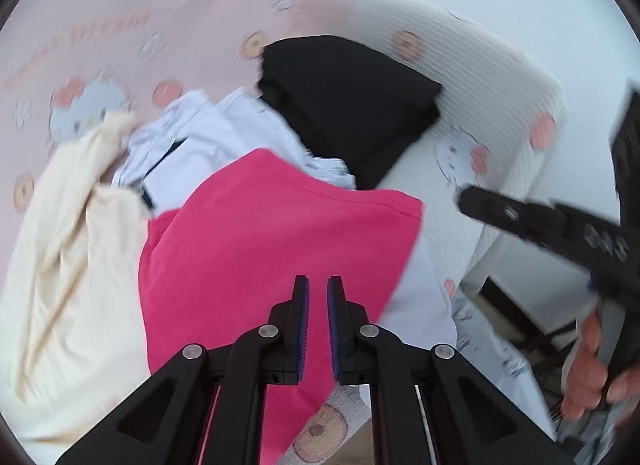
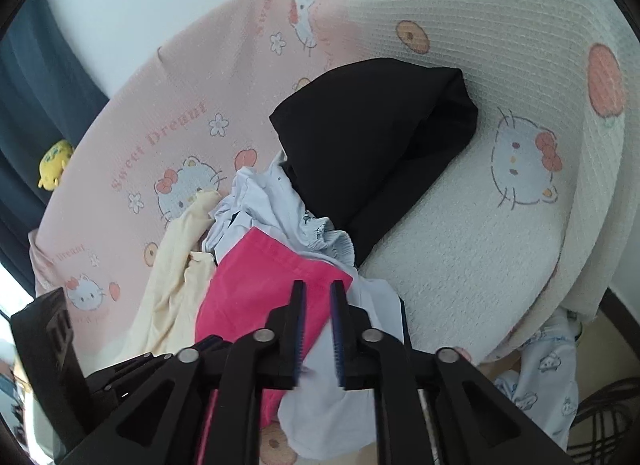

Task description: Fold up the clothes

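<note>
Jaws of the left gripper stand nearly clenched, a narrow gap between them, empty above the pink garment. Right gripper jaws are parted, grasping nothing. 1 pink garment lies flat on the bed; beside it 1 cream garment, behind it crumpled pale blue clothes, farthest 1 folded black garment.

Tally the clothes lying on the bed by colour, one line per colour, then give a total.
Pink: 1, the pink garment
Black: 1, the folded black garment
Cream: 1, the cream garment
Pale blue-white: at least 1, the pale crumpled garment; its bundle may hide more
Total: 4 visible
</note>
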`<state>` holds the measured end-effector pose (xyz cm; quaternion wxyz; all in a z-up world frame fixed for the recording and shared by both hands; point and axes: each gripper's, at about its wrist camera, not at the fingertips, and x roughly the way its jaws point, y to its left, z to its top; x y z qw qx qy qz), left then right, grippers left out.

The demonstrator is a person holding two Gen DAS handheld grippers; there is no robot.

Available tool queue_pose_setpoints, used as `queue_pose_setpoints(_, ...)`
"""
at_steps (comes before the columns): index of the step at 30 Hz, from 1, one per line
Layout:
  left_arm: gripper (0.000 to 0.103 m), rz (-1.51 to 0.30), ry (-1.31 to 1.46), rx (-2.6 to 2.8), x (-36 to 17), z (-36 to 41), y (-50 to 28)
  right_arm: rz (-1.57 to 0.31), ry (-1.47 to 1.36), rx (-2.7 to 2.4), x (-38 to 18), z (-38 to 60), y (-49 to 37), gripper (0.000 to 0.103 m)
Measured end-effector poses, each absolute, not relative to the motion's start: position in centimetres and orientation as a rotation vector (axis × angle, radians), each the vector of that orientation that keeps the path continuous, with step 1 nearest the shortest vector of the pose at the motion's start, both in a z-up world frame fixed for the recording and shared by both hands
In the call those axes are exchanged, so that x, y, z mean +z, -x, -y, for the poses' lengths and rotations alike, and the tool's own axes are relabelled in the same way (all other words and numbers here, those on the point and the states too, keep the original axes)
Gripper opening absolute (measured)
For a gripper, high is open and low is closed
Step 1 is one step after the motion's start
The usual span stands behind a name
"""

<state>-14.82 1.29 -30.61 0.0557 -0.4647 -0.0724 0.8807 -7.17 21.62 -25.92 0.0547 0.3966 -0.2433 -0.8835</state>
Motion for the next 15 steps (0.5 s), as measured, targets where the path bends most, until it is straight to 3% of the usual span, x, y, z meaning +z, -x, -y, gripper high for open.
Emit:
queue_pose_setpoints(1,0.011,0.258,1.431,2.666,-30.8,-0.6,15.1,0.755,-1.203,-2.686,-25.9,-21.7,7.0,0.032)
queue_pose_setpoints(6,0.012,0.401,1.498,2.583,-31.3,2.4,16.1,0.815,-1.216,-2.691,-25.7,-22.0,6.3,0.036)
queue_pose_setpoints(8,0.02,0.432,1.536,2.507,-31.5,3.6,16.8,0.836,-1.215,-2.691,-25.7,-22.2,6.1,0.038)
queue_pose_setpoints(10,0.043,0.454,1.537,2.435,-31.4,4.8,17.3,0.838,-1.221,-2.692,-25.6,-22.2,6.0,0.038)
queue_pose_setpoints(12,0.055,0.48,1.515,2.412,-31.1,6.1,17.7,0.838,-1.238,-2.69,-25.6,-22.2,6.2,0.038)
queue_pose_setpoints(15,0.055,0.477,1.495,2.416,-30.6,7.4,18.4,0.808,-1.259,-2.676,-25.8,-21.5,6.6,0.038)
